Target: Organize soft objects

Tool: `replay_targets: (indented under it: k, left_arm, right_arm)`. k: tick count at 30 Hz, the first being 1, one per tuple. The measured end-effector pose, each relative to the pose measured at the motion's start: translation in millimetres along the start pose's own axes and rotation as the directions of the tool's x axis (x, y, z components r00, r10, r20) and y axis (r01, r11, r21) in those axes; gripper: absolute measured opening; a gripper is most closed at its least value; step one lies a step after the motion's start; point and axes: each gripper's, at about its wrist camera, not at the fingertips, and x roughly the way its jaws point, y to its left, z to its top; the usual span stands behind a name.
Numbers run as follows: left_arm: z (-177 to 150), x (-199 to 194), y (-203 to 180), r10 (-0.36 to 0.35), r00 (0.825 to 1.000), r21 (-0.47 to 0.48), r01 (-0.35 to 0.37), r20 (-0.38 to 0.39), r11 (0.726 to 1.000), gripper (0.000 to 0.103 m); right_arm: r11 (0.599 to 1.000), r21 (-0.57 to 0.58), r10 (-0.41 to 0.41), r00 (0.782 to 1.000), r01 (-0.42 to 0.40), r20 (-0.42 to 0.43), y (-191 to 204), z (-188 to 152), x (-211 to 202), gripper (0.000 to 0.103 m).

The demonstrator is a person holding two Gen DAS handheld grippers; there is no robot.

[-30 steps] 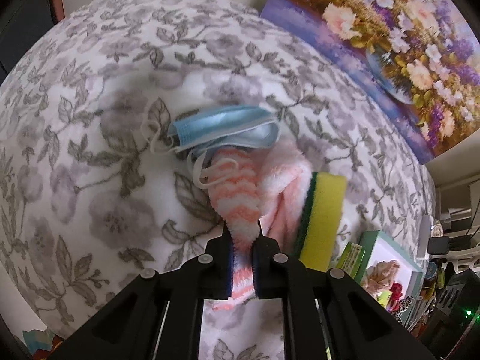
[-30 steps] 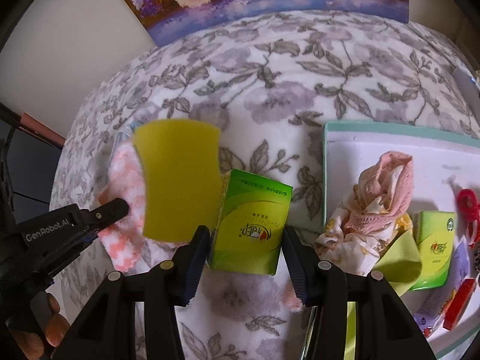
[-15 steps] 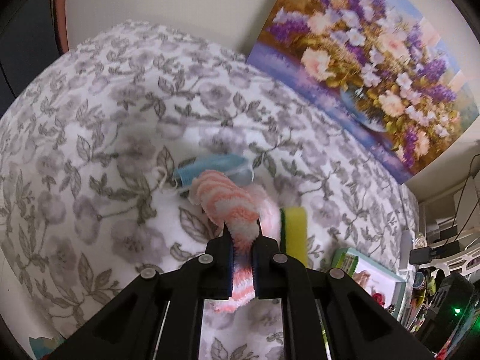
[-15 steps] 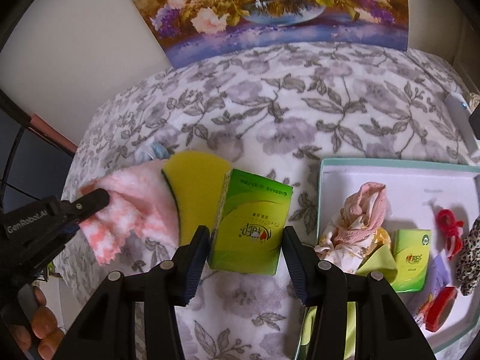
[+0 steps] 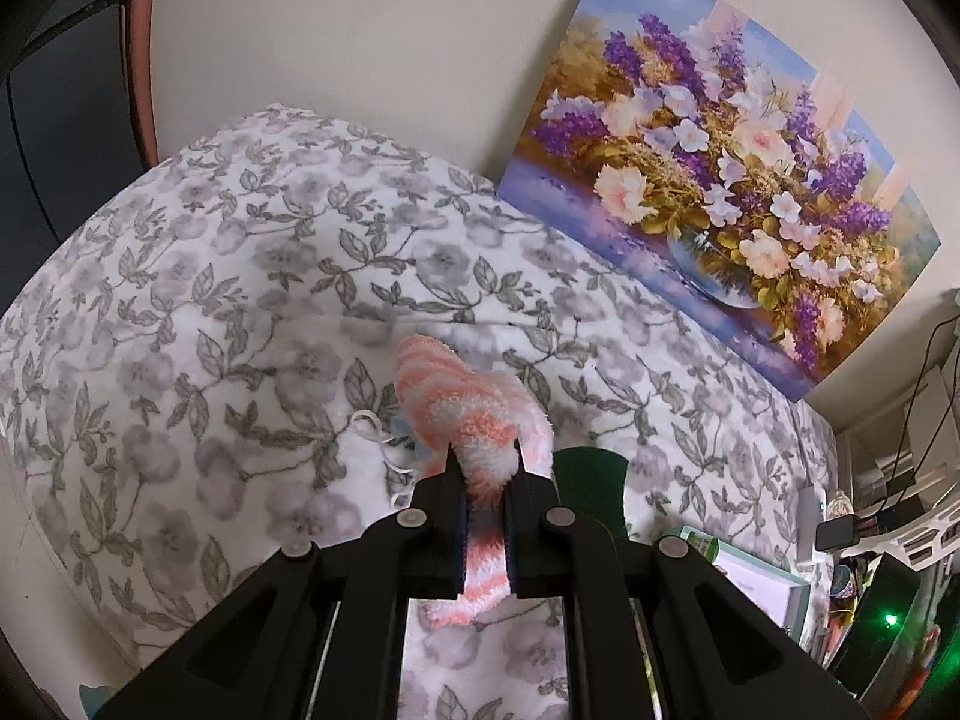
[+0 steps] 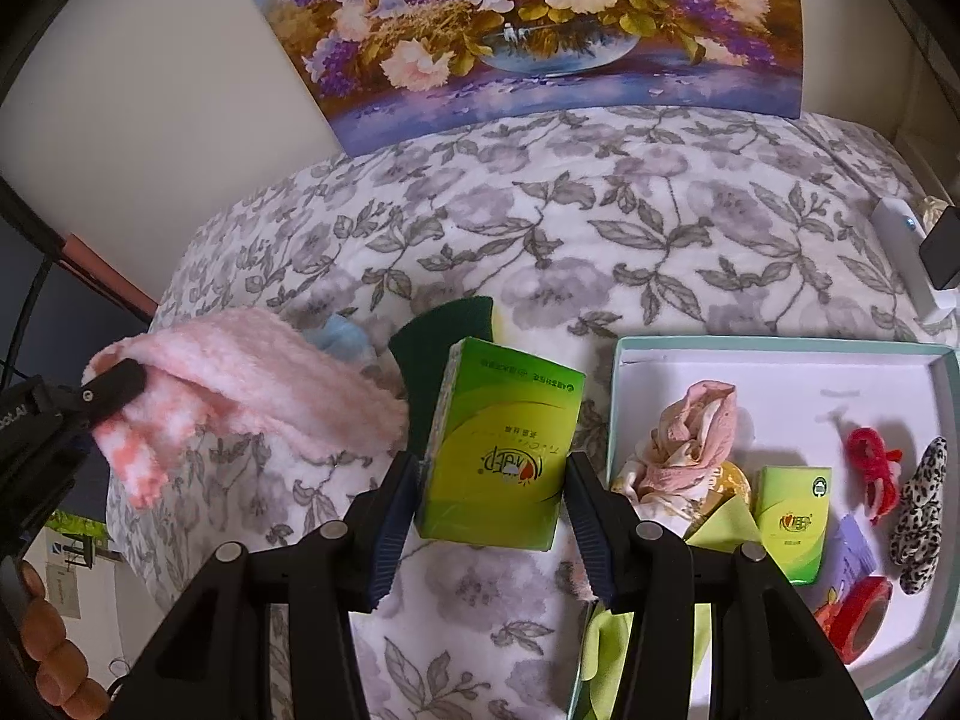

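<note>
My left gripper (image 5: pixel 483 483) is shut on a fluffy pink-and-white striped sock (image 5: pixel 474 414) and holds it lifted above the floral blanket; the sock also shows in the right wrist view (image 6: pixel 252 384), hanging from the left gripper (image 6: pixel 114 387). My right gripper (image 6: pixel 492 501) is shut on a green tissue pack (image 6: pixel 501 450), held above the blanket. A sponge with its dark green side up (image 6: pixel 447 330) and a blue face mask (image 6: pixel 339 333) lie on the blanket below. The sponge also shows in the left wrist view (image 5: pixel 591 477).
A white tray with a teal rim (image 6: pixel 780 354) at the right holds a pink cloth (image 6: pixel 690 438), a second green tissue pack (image 6: pixel 792 522), a red tie, a leopard-print item and red tape. A flower painting (image 6: pixel 540 18) leans on the wall. A white device (image 6: pixel 900 240) lies at the blanket's right edge.
My left gripper has risen and pulled back with the sock, lifting it off the mask and sponge. The sponge has tipped over to show its green side. My right gripper has also risen with the tissue pack.
</note>
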Motion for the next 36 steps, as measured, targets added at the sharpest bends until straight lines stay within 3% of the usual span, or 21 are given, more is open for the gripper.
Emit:
replay_targets:
  k: [21, 30, 36]
  left_arm:
    - [-9, -34, -33, -0.006, 0.997, 0.072, 0.0, 0.077, 0.997, 0.009]
    - [-26, -54, -80, -0.063, 0.993, 0.163, 0.045, 0.104, 0.986, 0.009]
    - [-45, -60, -132, -0.139, 0.988, 0.269, 0.115, 0.069, 0.956, 0.009]
  right_arm:
    - [0.999, 0.012, -0.03, 0.999, 0.029, 0.016, -19, 1, -20, 0.052]
    - [0.996, 0.047, -0.074, 0.997, 0.073, 0.036, -55, 1, -39, 0.052]
    - [0.985, 0.107, -0.14, 0.989, 0.134, 0.045, -97, -2, -54, 0.052]
